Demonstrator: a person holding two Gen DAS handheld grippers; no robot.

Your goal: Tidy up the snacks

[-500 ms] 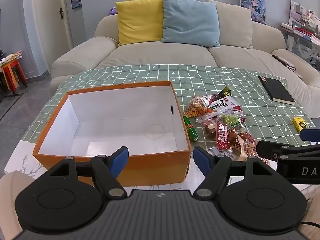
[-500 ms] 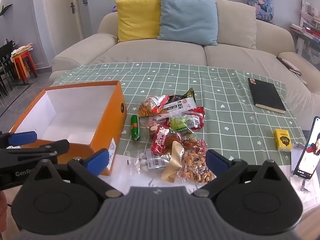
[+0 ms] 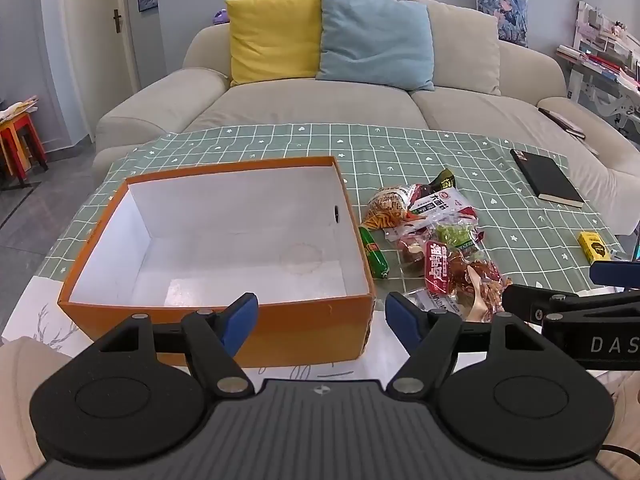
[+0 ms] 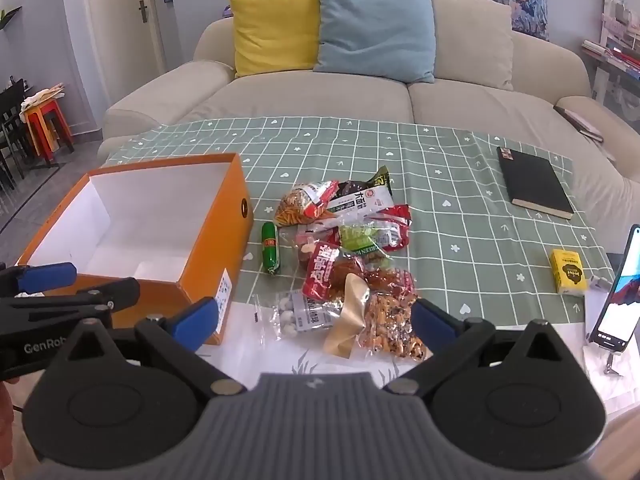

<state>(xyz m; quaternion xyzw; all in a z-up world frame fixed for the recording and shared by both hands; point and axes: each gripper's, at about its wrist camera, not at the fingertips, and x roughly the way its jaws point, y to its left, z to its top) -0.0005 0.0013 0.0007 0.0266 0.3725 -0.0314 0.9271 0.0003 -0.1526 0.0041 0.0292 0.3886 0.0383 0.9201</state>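
An open orange box (image 3: 224, 322) with a white, bare inside stands on the table's left; it also shows in the right wrist view (image 4: 234, 196). A pile of snack packets (image 3: 436, 240) lies right of it, also in the right wrist view (image 4: 348, 248), with a green sausage stick (image 4: 270, 246) beside the box. My left gripper (image 3: 322, 314) is open and empty, hovering before the box's near wall. My right gripper (image 4: 314, 320) is open and empty, just short of a nut packet (image 4: 390, 326) and a packet of white balls (image 4: 300, 314).
A black notebook (image 4: 534, 182) lies at the far right of the green checked cloth (image 4: 440, 160). A small yellow box (image 4: 568, 272) and a propped phone (image 4: 618, 292) stand at the right edge. A beige sofa (image 4: 320, 92) with cushions is behind the table.
Both grippers have shifted only slightly; the view sits a touch closer to the table. Nothing was taken hold of or moved.
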